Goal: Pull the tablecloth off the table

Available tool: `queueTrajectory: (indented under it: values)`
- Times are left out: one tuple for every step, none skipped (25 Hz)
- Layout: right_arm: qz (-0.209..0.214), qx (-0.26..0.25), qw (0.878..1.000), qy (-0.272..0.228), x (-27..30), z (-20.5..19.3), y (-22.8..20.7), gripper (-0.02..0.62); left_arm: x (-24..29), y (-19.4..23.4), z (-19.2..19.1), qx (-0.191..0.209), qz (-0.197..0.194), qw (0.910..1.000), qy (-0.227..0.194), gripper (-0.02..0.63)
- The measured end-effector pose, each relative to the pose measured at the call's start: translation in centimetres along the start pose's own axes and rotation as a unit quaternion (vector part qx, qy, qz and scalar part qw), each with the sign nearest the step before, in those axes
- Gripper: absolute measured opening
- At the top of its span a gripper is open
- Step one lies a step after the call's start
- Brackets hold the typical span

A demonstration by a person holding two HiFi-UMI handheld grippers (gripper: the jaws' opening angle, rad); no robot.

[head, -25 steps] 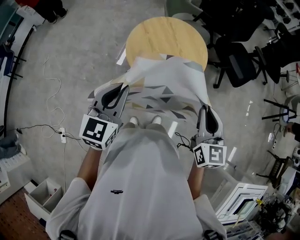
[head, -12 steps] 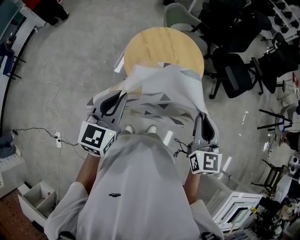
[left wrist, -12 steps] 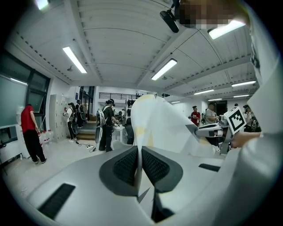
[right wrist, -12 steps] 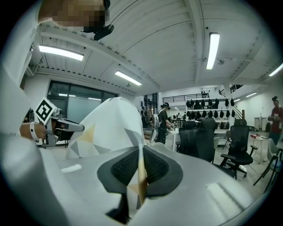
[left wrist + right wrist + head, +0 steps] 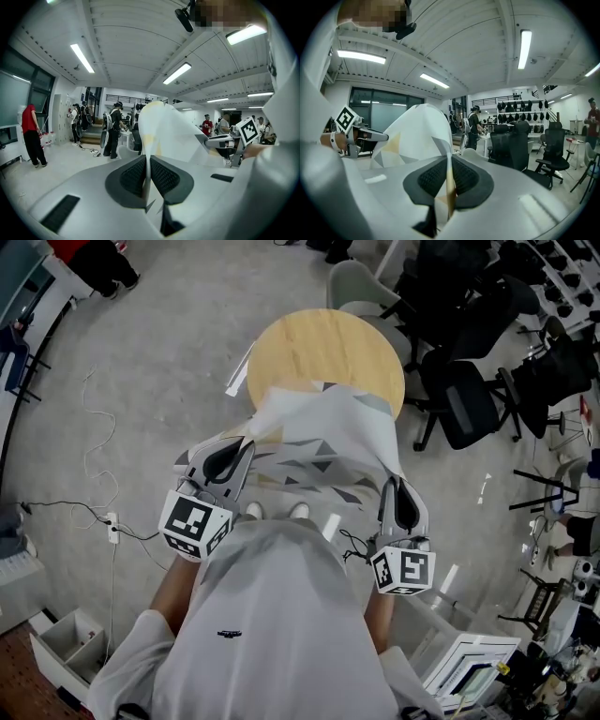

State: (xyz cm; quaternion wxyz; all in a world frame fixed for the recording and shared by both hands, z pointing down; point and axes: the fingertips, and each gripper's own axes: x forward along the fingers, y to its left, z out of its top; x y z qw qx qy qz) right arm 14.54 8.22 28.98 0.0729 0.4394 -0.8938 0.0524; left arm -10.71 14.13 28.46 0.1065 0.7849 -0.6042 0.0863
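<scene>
A white tablecloth [image 5: 323,442] with grey and beige triangles hangs from the near part of the round wooden table [image 5: 323,348] down toward me. My left gripper [image 5: 242,446] is shut on the cloth's left near edge, and the fabric is pinched between its pads [image 5: 148,174]. My right gripper [image 5: 395,486] is shut on the right near edge, where the cloth [image 5: 417,136] rises from its jaws [image 5: 449,180]. The far half of the tabletop is bare wood. Each gripper view shows the other gripper across the raised cloth.
Black office chairs [image 5: 469,390] crowd the right side and a pale chair [image 5: 361,282] stands behind the table. A cable and power strip [image 5: 112,521] lie on the floor at left. A white box [image 5: 56,652] sits at lower left, equipment [image 5: 478,662] at lower right. People stand in the background [image 5: 112,133].
Both grippers keep their hold on the cloth. The table sits lower in the head view than a second ago, and the right gripper has shifted a little to the left.
</scene>
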Motion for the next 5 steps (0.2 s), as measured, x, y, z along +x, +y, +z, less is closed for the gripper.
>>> queueTrajectory:
  values:
    - [0.0,0.001,1.0,-0.001,-0.25,0.05,0.03,0.041,-0.23,-0.22,0.02,0.0,0.0,1.0,0.0,0.026]
    - [0.001,0.001,1.0,-0.001,-0.46,0.12,0.05,0.041,-0.44,-0.41,0.08,0.0,0.0,1.0,0.0,0.026]
    - [0.002,0.001,1.0,-0.002,-0.61,0.23,0.05,0.041,-0.61,-0.56,0.16,-0.001,0.001,1.0,0.0,0.026]
    - [0.003,0.001,1.0,-0.003,-0.72,0.35,0.05,0.041,-0.74,-0.67,0.25,-0.001,0.002,1.0,-0.001,0.026]
    - [0.004,0.001,1.0,-0.004,-0.81,0.48,0.05,0.041,-0.87,-0.77,0.36,-0.001,0.003,1.0,-0.001,0.026]
